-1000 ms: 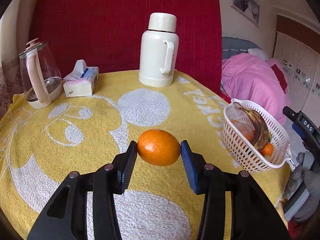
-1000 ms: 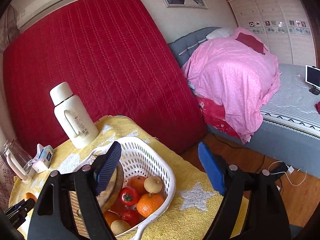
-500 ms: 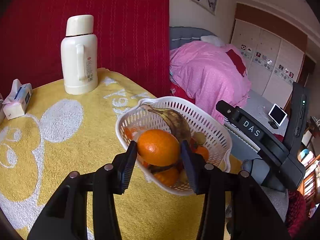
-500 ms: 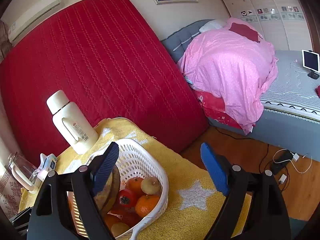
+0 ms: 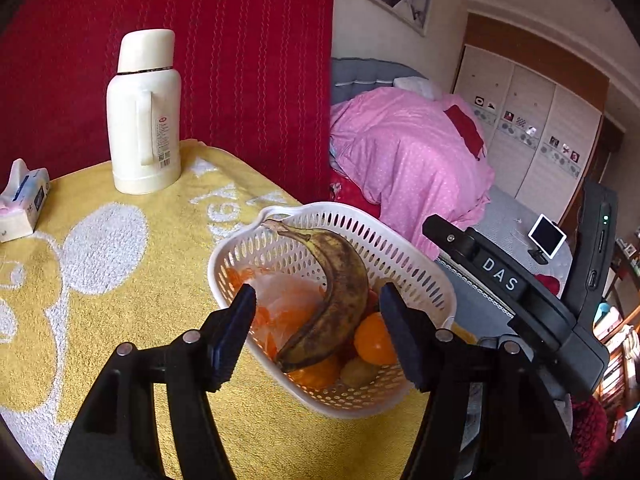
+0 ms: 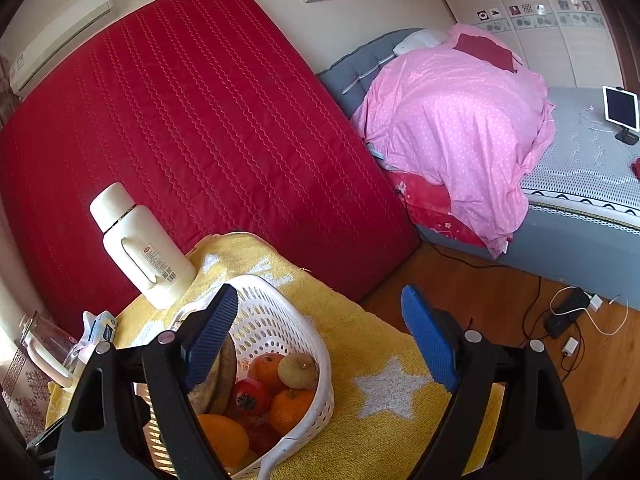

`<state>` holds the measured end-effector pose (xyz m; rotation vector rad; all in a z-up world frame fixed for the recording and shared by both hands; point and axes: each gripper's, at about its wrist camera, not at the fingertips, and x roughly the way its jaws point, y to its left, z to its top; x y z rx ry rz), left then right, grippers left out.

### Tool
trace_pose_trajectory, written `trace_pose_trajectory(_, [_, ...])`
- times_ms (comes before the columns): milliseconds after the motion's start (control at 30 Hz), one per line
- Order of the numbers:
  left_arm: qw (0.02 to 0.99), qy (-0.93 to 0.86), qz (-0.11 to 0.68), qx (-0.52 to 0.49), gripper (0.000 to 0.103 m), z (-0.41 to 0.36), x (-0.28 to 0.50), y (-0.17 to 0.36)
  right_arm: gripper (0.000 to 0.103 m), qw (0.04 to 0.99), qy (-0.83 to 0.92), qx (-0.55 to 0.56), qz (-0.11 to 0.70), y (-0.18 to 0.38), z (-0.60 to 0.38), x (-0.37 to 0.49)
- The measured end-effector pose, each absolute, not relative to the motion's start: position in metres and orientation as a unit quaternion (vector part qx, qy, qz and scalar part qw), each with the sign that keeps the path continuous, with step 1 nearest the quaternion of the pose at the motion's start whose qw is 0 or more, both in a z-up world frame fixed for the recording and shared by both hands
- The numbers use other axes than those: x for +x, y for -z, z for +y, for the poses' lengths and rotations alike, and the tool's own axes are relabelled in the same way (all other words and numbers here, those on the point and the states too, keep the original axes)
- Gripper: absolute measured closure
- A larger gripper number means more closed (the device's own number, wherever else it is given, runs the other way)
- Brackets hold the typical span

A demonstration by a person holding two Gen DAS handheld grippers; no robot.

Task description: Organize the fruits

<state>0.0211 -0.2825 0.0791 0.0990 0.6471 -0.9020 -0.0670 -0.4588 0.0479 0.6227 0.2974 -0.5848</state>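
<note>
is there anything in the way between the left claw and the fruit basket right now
Nothing visible blocks it. The left claw hangs right over the white basket, its jaws opening with nothing gripped between them. The spotted banana and oranges lie in the basket below.

A table covered by a yellow towel [image 5: 120,280] with white patterns carries everything. Directly ahead of the left gripper [image 5: 316,336] on the towel sits a white perforated basket [image 5: 404,248]. Beyond and to the gripper's left stands a cream thermos [image 5: 144,112], and farther left lies a tissue pack [image 5: 22,204].
</note>
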Motion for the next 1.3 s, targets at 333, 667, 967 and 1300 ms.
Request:
trace_pose_trajectory(333, [0.877, 0.372, 0.293, 0.078, 0.011, -0.273, 0.02, -0.077, 0.016, 0.9, 0.283, 0.298, 0.142, -0.047, -0.458, -0.067])
trace_pose_trajectory(667, [0.908, 0.303, 0.265, 0.113, 0.005, -0.26, 0.015, -0.076, 0.008, 0.901, 0.281, 0.301, 0.137, -0.047, -0.457, -0.07])
trace_pose_trajectory(967, [0.92, 0.275, 0.253, 0.12, 0.005, -0.25, 0.011, -0.078, 0.007, 0.902, 0.282, 0.297, 0.137, -0.048, -0.455, -0.07])
trace_pose_trajectory(1300, [0.923, 0.263, 0.256, 0.119, 0.005, -0.246, 0.013, -0.076, 0.007, 0.902, 0.281, 0.298, 0.138, -0.047, -0.456, -0.07])
